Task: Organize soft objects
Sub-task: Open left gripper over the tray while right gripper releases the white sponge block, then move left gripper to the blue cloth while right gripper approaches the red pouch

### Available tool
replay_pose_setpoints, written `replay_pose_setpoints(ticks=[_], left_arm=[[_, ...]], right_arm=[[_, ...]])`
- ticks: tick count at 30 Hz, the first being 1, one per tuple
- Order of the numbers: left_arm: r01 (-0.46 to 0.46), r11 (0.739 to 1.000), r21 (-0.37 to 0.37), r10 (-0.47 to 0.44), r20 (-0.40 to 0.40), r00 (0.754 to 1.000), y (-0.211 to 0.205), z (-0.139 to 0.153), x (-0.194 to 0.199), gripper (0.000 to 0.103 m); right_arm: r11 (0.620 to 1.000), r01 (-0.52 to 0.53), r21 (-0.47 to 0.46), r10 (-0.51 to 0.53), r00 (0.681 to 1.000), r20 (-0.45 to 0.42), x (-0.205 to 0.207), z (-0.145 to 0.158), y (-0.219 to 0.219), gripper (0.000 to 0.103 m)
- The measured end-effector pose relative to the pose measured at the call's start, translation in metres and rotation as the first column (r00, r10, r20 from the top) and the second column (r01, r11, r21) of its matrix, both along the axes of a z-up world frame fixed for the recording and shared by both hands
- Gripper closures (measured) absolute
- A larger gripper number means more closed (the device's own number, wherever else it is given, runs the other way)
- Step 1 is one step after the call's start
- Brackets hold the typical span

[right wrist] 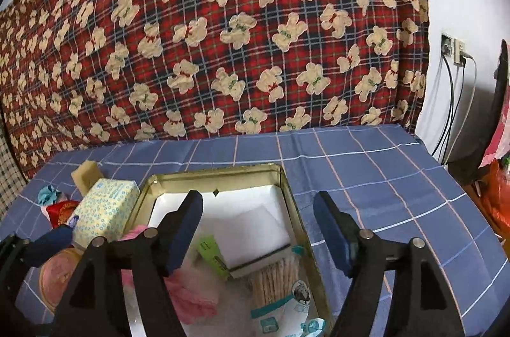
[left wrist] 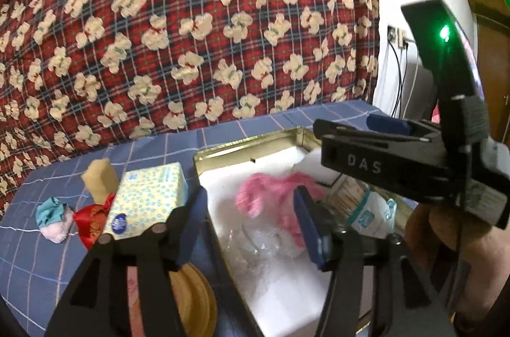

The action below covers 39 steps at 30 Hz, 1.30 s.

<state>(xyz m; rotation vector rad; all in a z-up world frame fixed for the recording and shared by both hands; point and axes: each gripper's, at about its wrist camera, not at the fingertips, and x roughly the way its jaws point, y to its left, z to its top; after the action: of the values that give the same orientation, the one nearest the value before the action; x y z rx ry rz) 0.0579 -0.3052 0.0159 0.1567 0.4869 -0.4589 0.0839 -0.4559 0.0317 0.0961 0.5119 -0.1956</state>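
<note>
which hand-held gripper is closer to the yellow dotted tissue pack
Left. The left hand-held gripper has one finger right beside the yellow dotted tissue pack. The right hand-held gripper hovers over the gold metal tin, further from the pack.

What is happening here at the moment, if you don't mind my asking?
A person holds a gripper in each hand over an open gold tin on a blue checked cloth. The left gripper and right gripper both have open jaws and hold nothing. A pink fluffy item already lies in the tin; a tissue pack waits outside.
</note>
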Motion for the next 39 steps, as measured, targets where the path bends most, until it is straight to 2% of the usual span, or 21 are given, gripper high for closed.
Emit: replay_pose_setpoints(ticks=[3, 7, 13, 17, 20, 24, 27, 30, 33, 36, 39], left_arm=[[-0.009, 1.0, 0.0, 0.009, 0.04, 0.999, 0.013, 0.007, -0.007, 0.039], [-0.043, 0.998, -0.034, 0.046, 0.076, 0.996, 0.047, 0.018, -0.014, 0.034], [-0.162, 0.985, -0.062, 0.168, 0.098, 0.981, 0.115, 0.023, -0.007, 0.031], [-0.28, 0.958, -0.063, 0.285, 0.101, 0.953, 0.167, 0.019, 0.007, 0.027], [-0.354, 0.933, -0.061, 0.358, 0.093, 0.929, 0.2, 0.011, 0.021, 0.023], [-0.457, 0.888, -0.047, 0.459, 0.042, 0.887, 0.246, -0.008, 0.051, 0.023], [-0.511, 0.859, -0.037, 0.512, 0.007, 0.859, 0.268, -0.024, 0.071, 0.023], [-0.526, 0.85, -0.033, 0.525, -0.036, 0.85, 0.282, -0.037, 0.088, 0.023], [-0.513, 0.858, -0.024, 0.51, -0.066, 0.857, 0.283, -0.043, 0.102, 0.023], [-0.499, 0.866, -0.022, 0.497, -0.072, 0.865, 0.28, -0.044, 0.107, 0.023], [-0.509, 0.86, -0.04, 0.505, -0.083, 0.859, 0.284, -0.047, 0.109, 0.023]], right_arm=[[1.0, 0.005, 0.016, -0.006, 1.0, 0.031, -0.006, 0.006, 0.0, 0.029], [0.999, -0.033, 0.044, 0.03, 0.998, 0.062, -0.012, 0.015, 0.011, 0.029], [0.989, -0.145, 0.027, 0.142, 0.986, 0.089, -0.012, 0.025, 0.063, 0.029], [0.972, -0.235, 0.007, 0.234, 0.969, 0.074, -0.003, 0.024, 0.107, 0.029], [0.949, -0.316, -0.004, 0.316, 0.948, 0.037, 0.01, 0.019, 0.145, 0.029], [0.908, -0.42, -0.01, 0.419, 0.907, -0.03, 0.032, 0.011, 0.195, 0.029], [0.888, -0.46, -0.008, 0.458, 0.885, -0.089, 0.052, 0.003, 0.221, 0.029], [0.876, -0.482, -0.001, 0.477, 0.866, -0.151, 0.07, -0.007, 0.24, 0.031], [0.876, -0.483, -0.006, 0.468, 0.853, -0.231, 0.088, -0.02, 0.253, 0.036], [0.861, -0.508, 0.005, 0.488, 0.824, -0.288, 0.099, -0.029, 0.261, 0.037], [0.857, -0.514, -0.031, 0.481, 0.82, -0.311, 0.106, -0.034, 0.268, 0.037]])
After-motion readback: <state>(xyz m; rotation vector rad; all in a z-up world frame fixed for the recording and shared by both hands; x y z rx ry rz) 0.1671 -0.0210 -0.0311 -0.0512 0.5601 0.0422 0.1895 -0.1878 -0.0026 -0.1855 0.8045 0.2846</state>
